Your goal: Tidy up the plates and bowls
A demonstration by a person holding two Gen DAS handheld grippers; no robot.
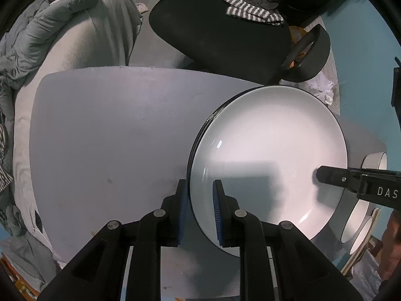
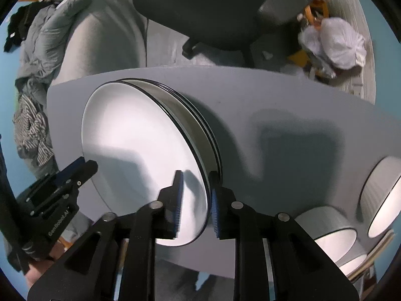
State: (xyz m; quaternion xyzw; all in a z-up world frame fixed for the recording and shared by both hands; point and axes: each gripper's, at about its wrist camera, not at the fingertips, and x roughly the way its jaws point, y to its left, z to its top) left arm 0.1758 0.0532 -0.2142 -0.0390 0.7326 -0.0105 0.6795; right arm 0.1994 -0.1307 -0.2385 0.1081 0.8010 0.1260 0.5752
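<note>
A stack of white plates with black rims lies on the grey table; it also shows in the right wrist view. My left gripper straddles the left rim of the top plate, jaws open with a gap to the rim. My right gripper straddles the right rim of the top plate, jaws open; it shows from the side in the left wrist view. White bowls stand at the table's right end, one further right.
A black office chair with a striped cloth stands behind the table. A grey sofa with clothes is at the back left. A white bag lies on the floor at the back right.
</note>
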